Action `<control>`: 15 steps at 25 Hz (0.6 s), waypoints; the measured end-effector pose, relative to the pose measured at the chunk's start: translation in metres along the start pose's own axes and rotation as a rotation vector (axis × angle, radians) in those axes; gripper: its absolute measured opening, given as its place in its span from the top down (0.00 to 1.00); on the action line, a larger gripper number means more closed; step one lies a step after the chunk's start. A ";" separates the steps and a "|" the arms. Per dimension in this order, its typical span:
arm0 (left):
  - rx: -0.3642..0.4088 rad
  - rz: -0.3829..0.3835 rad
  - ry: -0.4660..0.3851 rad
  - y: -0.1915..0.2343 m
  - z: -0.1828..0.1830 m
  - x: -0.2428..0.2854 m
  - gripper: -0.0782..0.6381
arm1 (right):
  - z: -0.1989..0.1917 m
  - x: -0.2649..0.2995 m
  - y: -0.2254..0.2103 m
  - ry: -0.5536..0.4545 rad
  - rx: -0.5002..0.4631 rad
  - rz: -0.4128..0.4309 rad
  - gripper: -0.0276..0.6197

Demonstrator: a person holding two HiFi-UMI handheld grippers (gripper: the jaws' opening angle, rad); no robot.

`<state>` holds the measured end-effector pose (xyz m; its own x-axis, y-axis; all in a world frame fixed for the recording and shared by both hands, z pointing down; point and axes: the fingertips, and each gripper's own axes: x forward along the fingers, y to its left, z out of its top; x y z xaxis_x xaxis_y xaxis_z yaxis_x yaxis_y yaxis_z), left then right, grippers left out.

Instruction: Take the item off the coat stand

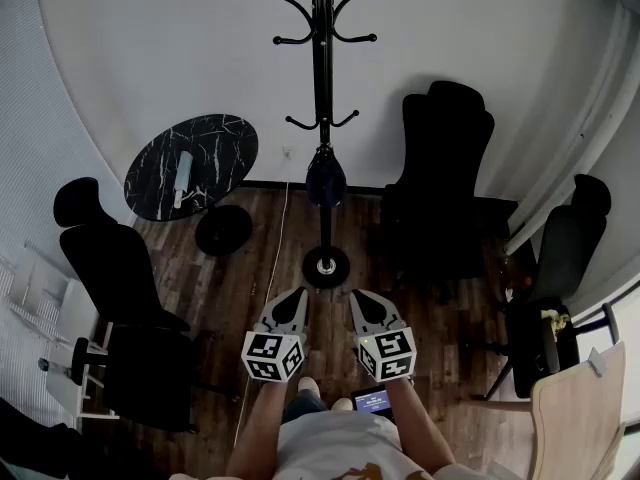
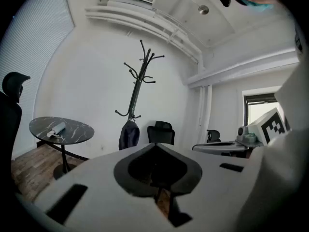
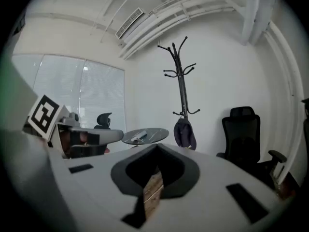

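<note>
Dark bag (image 1: 326,180) on coat stand (image 1: 322,58), chair (image 1: 445,168) beside; left tool (image 1: 297,294), right tool (image 1: 358,296) clenched.
</note>
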<state>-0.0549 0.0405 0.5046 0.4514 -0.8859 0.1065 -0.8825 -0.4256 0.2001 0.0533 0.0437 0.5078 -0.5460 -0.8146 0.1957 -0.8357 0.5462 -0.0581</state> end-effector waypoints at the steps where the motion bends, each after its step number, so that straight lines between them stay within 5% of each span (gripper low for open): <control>1: -0.011 -0.006 0.001 -0.001 0.000 0.001 0.86 | 0.000 0.000 -0.001 0.002 0.000 0.000 0.94; 15: -0.049 -0.041 0.002 -0.014 0.001 0.006 0.86 | 0.001 -0.006 -0.008 -0.008 0.022 0.004 0.94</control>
<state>-0.0406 0.0412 0.5019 0.4875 -0.8675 0.0992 -0.8556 -0.4520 0.2522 0.0632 0.0440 0.5062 -0.5495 -0.8142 0.1873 -0.8347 0.5448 -0.0807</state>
